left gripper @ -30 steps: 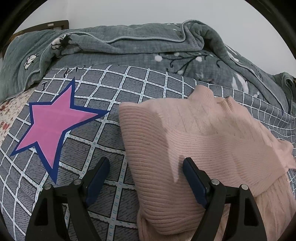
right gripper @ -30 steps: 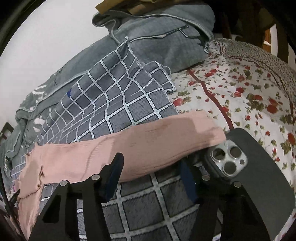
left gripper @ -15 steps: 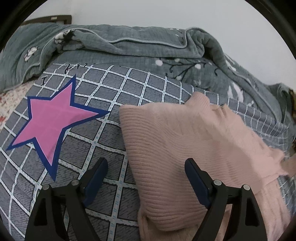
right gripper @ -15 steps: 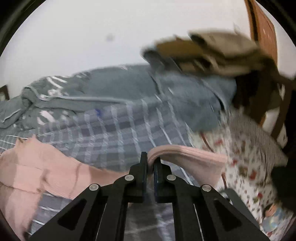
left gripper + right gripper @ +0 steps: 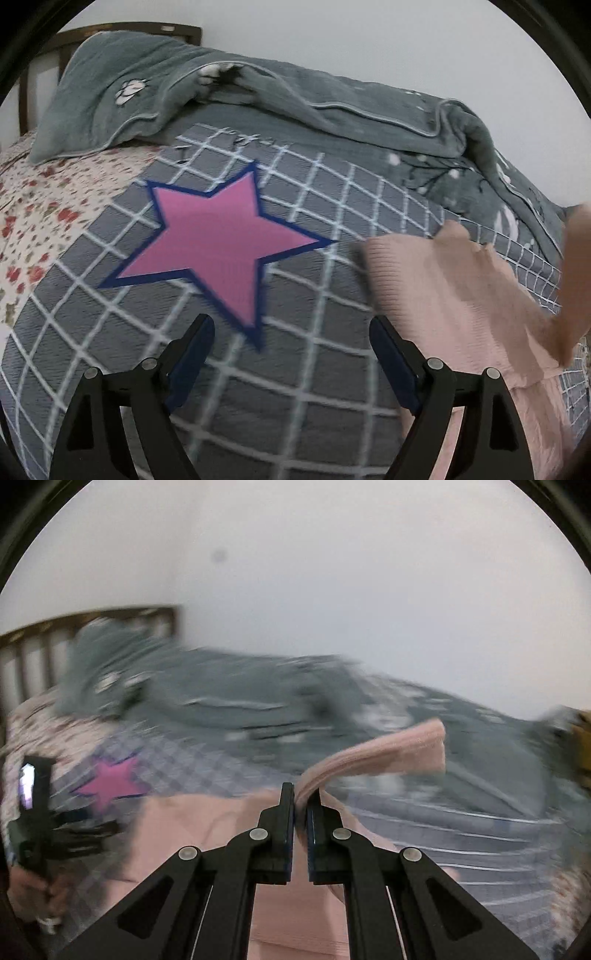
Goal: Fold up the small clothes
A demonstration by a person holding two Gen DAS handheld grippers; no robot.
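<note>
Since half a second ago the right hand-held gripper [image 5: 300, 794] has swung the pink sweater's sleeve [image 5: 384, 755] up off the bed [image 5: 314, 387] and leftward, jaws pinched tight on it. Looks like the sleeve-fold step, so next it needs laying across the sweater body [image 5: 454, 295]. The left hand-held gripper [image 5: 291, 332] hovers wide open and empty, sweater just to its right.

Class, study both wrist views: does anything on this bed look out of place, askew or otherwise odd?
Nothing looks spilled or damaged. The pink sweater lies crooked on the checked sheet, one sleeve lifted by the shut right gripper. The left gripper is open over bare sheet. The grey quilt is bunched at the back.
</note>
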